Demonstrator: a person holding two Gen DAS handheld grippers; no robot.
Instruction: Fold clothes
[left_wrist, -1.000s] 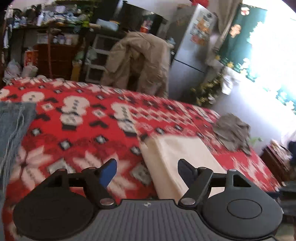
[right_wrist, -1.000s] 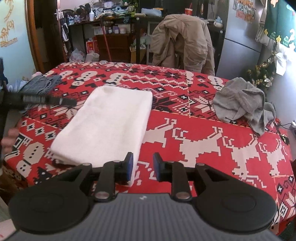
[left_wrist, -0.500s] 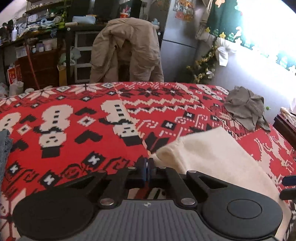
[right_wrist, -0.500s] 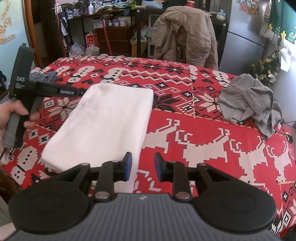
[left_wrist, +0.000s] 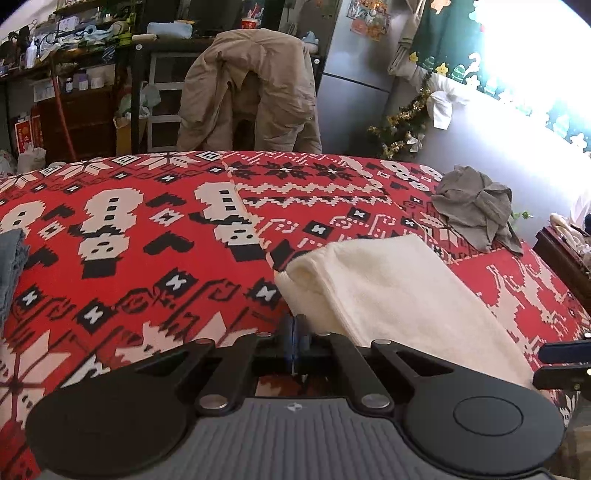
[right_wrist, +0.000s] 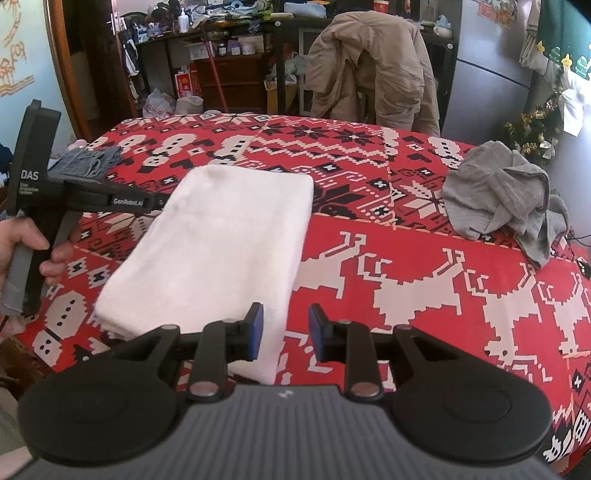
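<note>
On the red patterned cloth-covered counter, near its front edge, a folded white towel (right_wrist: 218, 254) is lying; left claw (left_wrist: 294, 341) is sitting fully closed, gripping nothing, beside it; right claw (right_wrist: 284, 330) is hovering partly open, empty.

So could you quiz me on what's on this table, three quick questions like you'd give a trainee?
1. True or false: the grey garment on the red tablecloth is already folded flat.
2. What lies just ahead of the right gripper? A. the white folded cloth B. a pair of shoes C. a stack of plates
3. Which gripper has its jaws shut together, the left gripper or the right?

Key: 1. False, it is a crumpled heap. 2. A. 3. The left; the right one's pads stand apart with nothing between them.
</note>
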